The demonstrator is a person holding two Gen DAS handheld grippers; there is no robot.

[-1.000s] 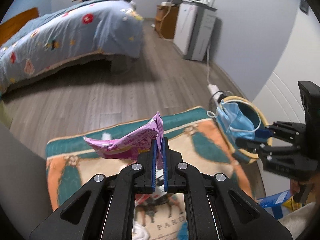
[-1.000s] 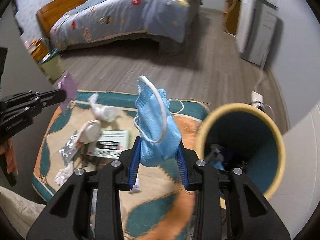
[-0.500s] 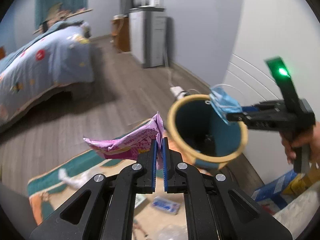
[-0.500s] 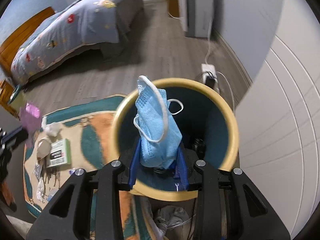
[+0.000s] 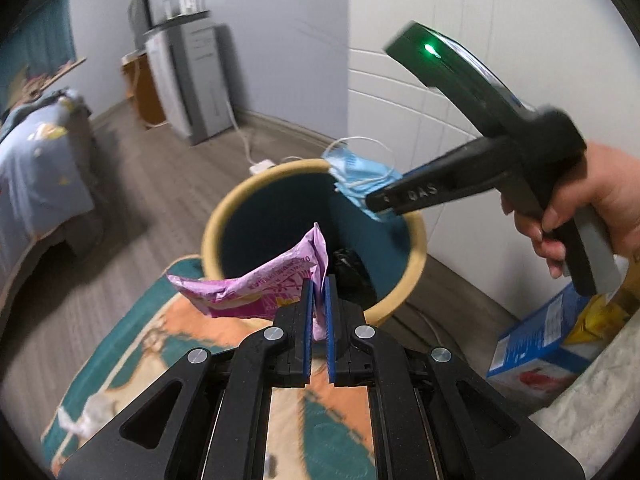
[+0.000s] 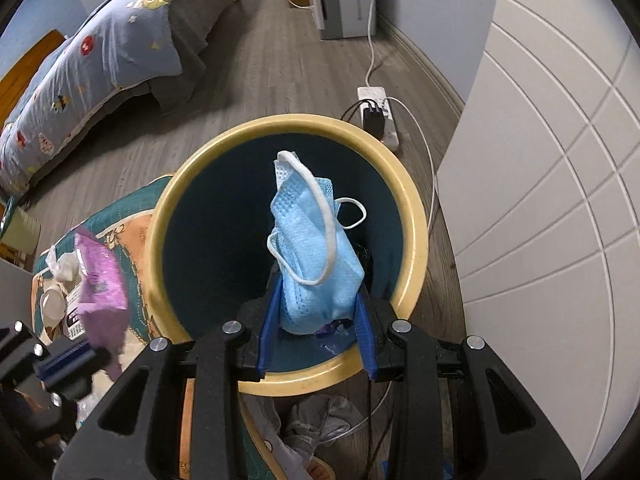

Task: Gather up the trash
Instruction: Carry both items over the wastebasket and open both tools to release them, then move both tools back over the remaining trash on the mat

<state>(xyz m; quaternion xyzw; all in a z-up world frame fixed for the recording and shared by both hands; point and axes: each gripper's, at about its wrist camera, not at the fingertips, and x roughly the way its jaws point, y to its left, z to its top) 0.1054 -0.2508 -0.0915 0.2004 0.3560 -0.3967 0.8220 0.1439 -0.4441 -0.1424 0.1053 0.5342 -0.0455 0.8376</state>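
Two pieces of trash held at the bin, neither yet dropped.

The blue face mask (image 6: 316, 256) is clamped between the fingers of the right gripper (image 6: 316, 320) directly above the dark mouth of the yellow-rimmed bin (image 6: 414, 216), so that it would fall inside once let go. The pink wrapper (image 5: 264, 288) is pinched by the nearly closed fingers of the left gripper (image 5: 316, 300), held just at the bin's near rim, apparently awaiting its turn. More litter is left on the rug (image 6: 132, 216).
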